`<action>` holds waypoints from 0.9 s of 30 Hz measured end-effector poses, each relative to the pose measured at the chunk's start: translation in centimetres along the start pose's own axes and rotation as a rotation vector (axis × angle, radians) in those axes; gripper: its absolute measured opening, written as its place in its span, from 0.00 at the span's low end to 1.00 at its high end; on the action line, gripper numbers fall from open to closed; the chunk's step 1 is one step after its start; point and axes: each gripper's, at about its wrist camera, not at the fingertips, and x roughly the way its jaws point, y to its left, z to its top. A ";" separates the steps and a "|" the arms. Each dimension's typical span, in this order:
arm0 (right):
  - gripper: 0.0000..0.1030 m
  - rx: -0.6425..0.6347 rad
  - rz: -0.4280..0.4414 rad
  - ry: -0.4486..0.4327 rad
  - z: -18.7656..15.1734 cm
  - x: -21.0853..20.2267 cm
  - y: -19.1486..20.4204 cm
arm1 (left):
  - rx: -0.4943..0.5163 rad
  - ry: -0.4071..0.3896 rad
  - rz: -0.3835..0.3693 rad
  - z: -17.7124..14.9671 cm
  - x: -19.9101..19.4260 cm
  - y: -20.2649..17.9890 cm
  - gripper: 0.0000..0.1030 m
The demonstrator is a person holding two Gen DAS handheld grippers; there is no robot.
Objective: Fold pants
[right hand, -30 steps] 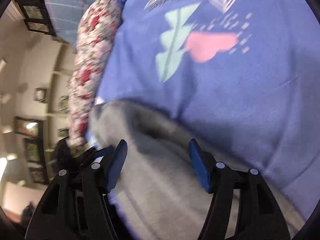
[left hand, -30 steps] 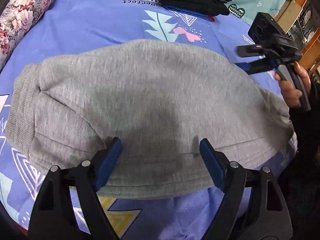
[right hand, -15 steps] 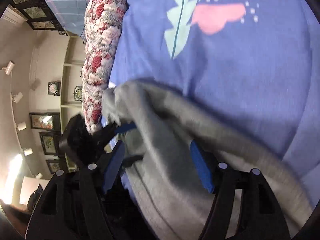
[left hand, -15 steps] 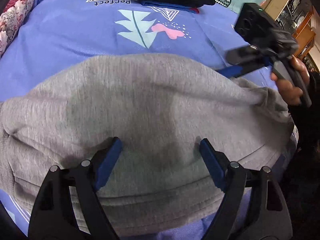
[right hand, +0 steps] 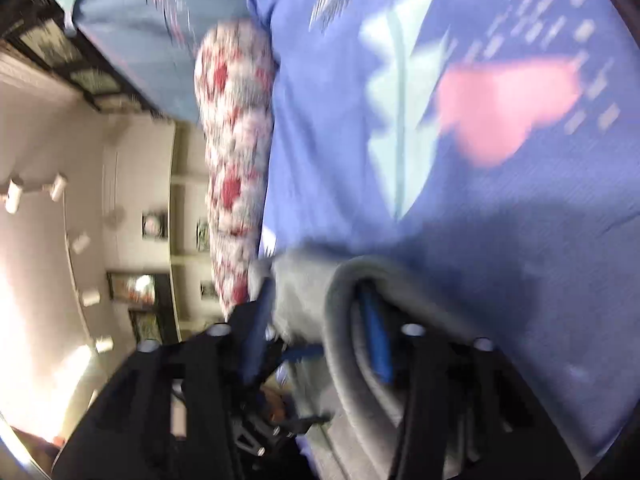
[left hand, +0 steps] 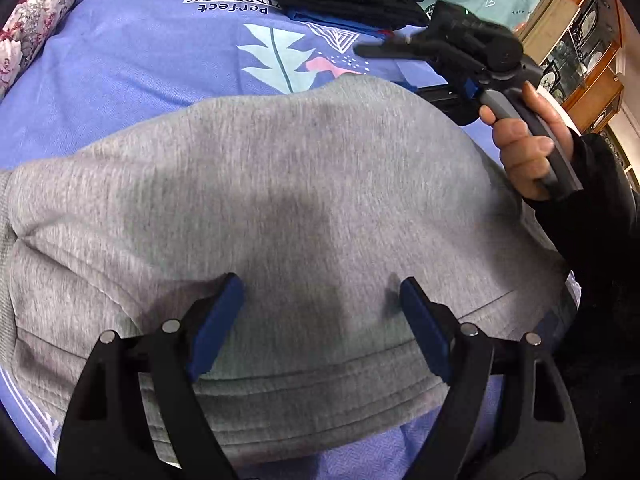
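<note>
Evidently to weigh down the gray pants [left hand: 280, 184] spread on the blue bedsheet [left hand: 140, 56], the left gripper [left hand: 316, 312] rests wide-spread on them, while the right gripper [right hand: 320, 320] pinches their far edge for folding.

matt grey fleece pants [left hand: 304, 184] on woven blue bedsheet [left hand: 132, 68]

Left gripper [left hand: 316, 312]: jaws spread wide, pointing forward. Right gripper [right hand: 320, 320]: jaws narrowed on cloth (view blurred), right hand [left hand: 528, 148] clasping its handle.
</note>
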 end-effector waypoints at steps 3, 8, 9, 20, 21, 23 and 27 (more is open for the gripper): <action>0.01 -0.035 -0.023 -0.016 0.1 -0.8 0.3 | 0.000 -0.005 0.003 0.0 0.1 0.0 0.80; 0.04 -0.210 -0.272 -0.009 0.1 0.0 3.2 | -0.006 -0.011 -0.001 0.0 0.0 0.0 0.80; 0.07 -0.222 -0.280 -0.022 0.0 -0.3 3.9 | -0.005 -0.012 0.000 0.0 0.0 0.0 0.80; 0.00 -0.275 -0.547 0.036 -2.5 3.7 2.5 | -0.007 -0.028 0.000 -0.7 -0.5 -0.2 0.80; 0.00 -0.240 -0.493 0.014 -2.0 3.5 1.6 | -0.009 -0.030 0.001 -0.8 -0.5 -0.2 0.80; 0.00 -0.249 -0.481 -0.001 -1.9 3.3 1.4 | -0.004 -0.044 0.000 -1.0 -0.7 -0.1 0.80; 0.00 -0.306 -0.532 -0.118 -3.6 0.9 3.0 | 0.008 -0.040 0.024 -1.3 -1.6 -0.4 0.80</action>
